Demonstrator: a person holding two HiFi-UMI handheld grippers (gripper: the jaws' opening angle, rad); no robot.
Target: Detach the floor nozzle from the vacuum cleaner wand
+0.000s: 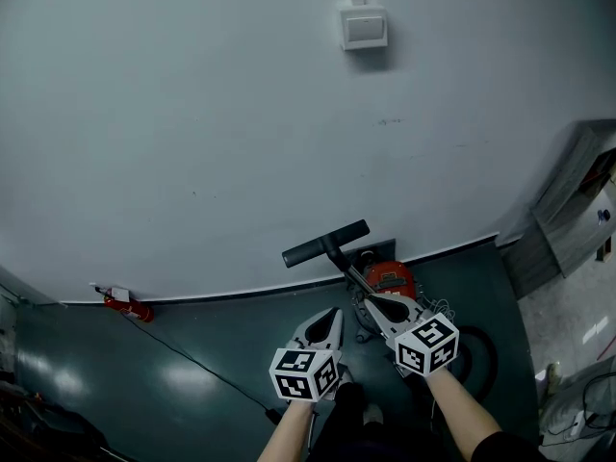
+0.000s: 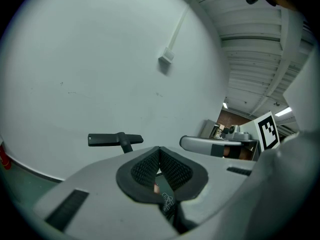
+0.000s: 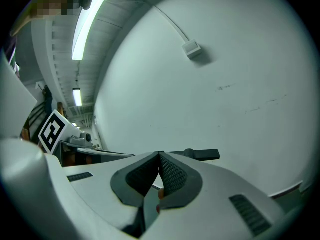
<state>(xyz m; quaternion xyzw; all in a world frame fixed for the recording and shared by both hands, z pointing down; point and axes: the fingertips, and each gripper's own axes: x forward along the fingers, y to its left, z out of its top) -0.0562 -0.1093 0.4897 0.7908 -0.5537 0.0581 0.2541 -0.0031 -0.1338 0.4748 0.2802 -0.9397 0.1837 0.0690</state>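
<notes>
At the foot of the pale wall point(image 1: 192, 114), the floor nozzle point(image 1: 325, 243) lay left-to-right, beyond the left hand-held gripper point(image 1: 334, 313) and right hand-held gripper point(image 1: 372, 301), both with jaws together and empty, the right nearer the wand point(image 1: 351, 275).

Jaws together — left hand-held gripper point(image 1: 334, 313) and right hand-held gripper point(image 1: 372, 302) point forward.

A red canister point(image 1: 128, 305) is lying at the foot of a pale wall point(image 1: 192, 114), where a switch box point(image 1: 364, 28) is hanging high.
</notes>
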